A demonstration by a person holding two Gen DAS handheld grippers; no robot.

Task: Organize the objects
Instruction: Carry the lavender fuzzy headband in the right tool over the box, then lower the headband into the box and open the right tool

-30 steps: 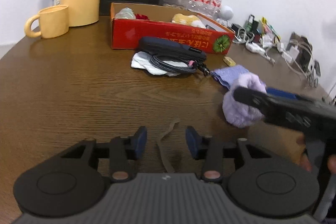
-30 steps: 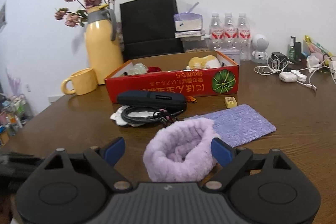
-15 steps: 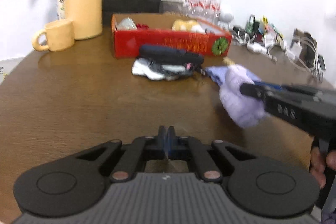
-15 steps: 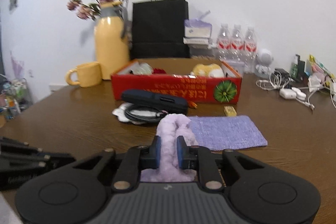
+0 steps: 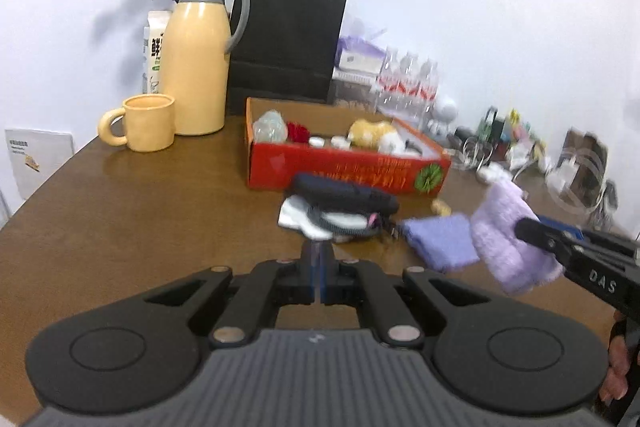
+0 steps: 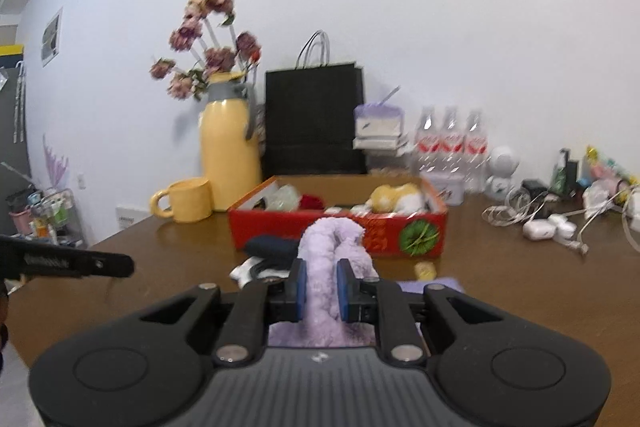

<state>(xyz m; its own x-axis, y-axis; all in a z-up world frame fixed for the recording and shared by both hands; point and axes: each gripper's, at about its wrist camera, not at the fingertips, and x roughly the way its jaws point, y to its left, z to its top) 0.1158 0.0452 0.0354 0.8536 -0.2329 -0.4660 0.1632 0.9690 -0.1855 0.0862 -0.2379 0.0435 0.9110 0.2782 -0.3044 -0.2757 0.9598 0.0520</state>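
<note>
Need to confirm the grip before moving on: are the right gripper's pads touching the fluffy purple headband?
Touching. The right wrist view shows the right gripper with both blue pads pressed against the purple headband, squeezing it narrow between them.

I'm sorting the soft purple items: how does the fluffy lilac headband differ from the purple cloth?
The fluffy lilac headband is thick and plush; the purple cloth is thin with a fine woven look.
The headband is pinched between the pads of the right tool and off the table; the cloth lies flat on the table.
The headband is paler lilac; the cloth is a deeper bluish purple.
Both are soft purple textiles in front of the red box.
</note>
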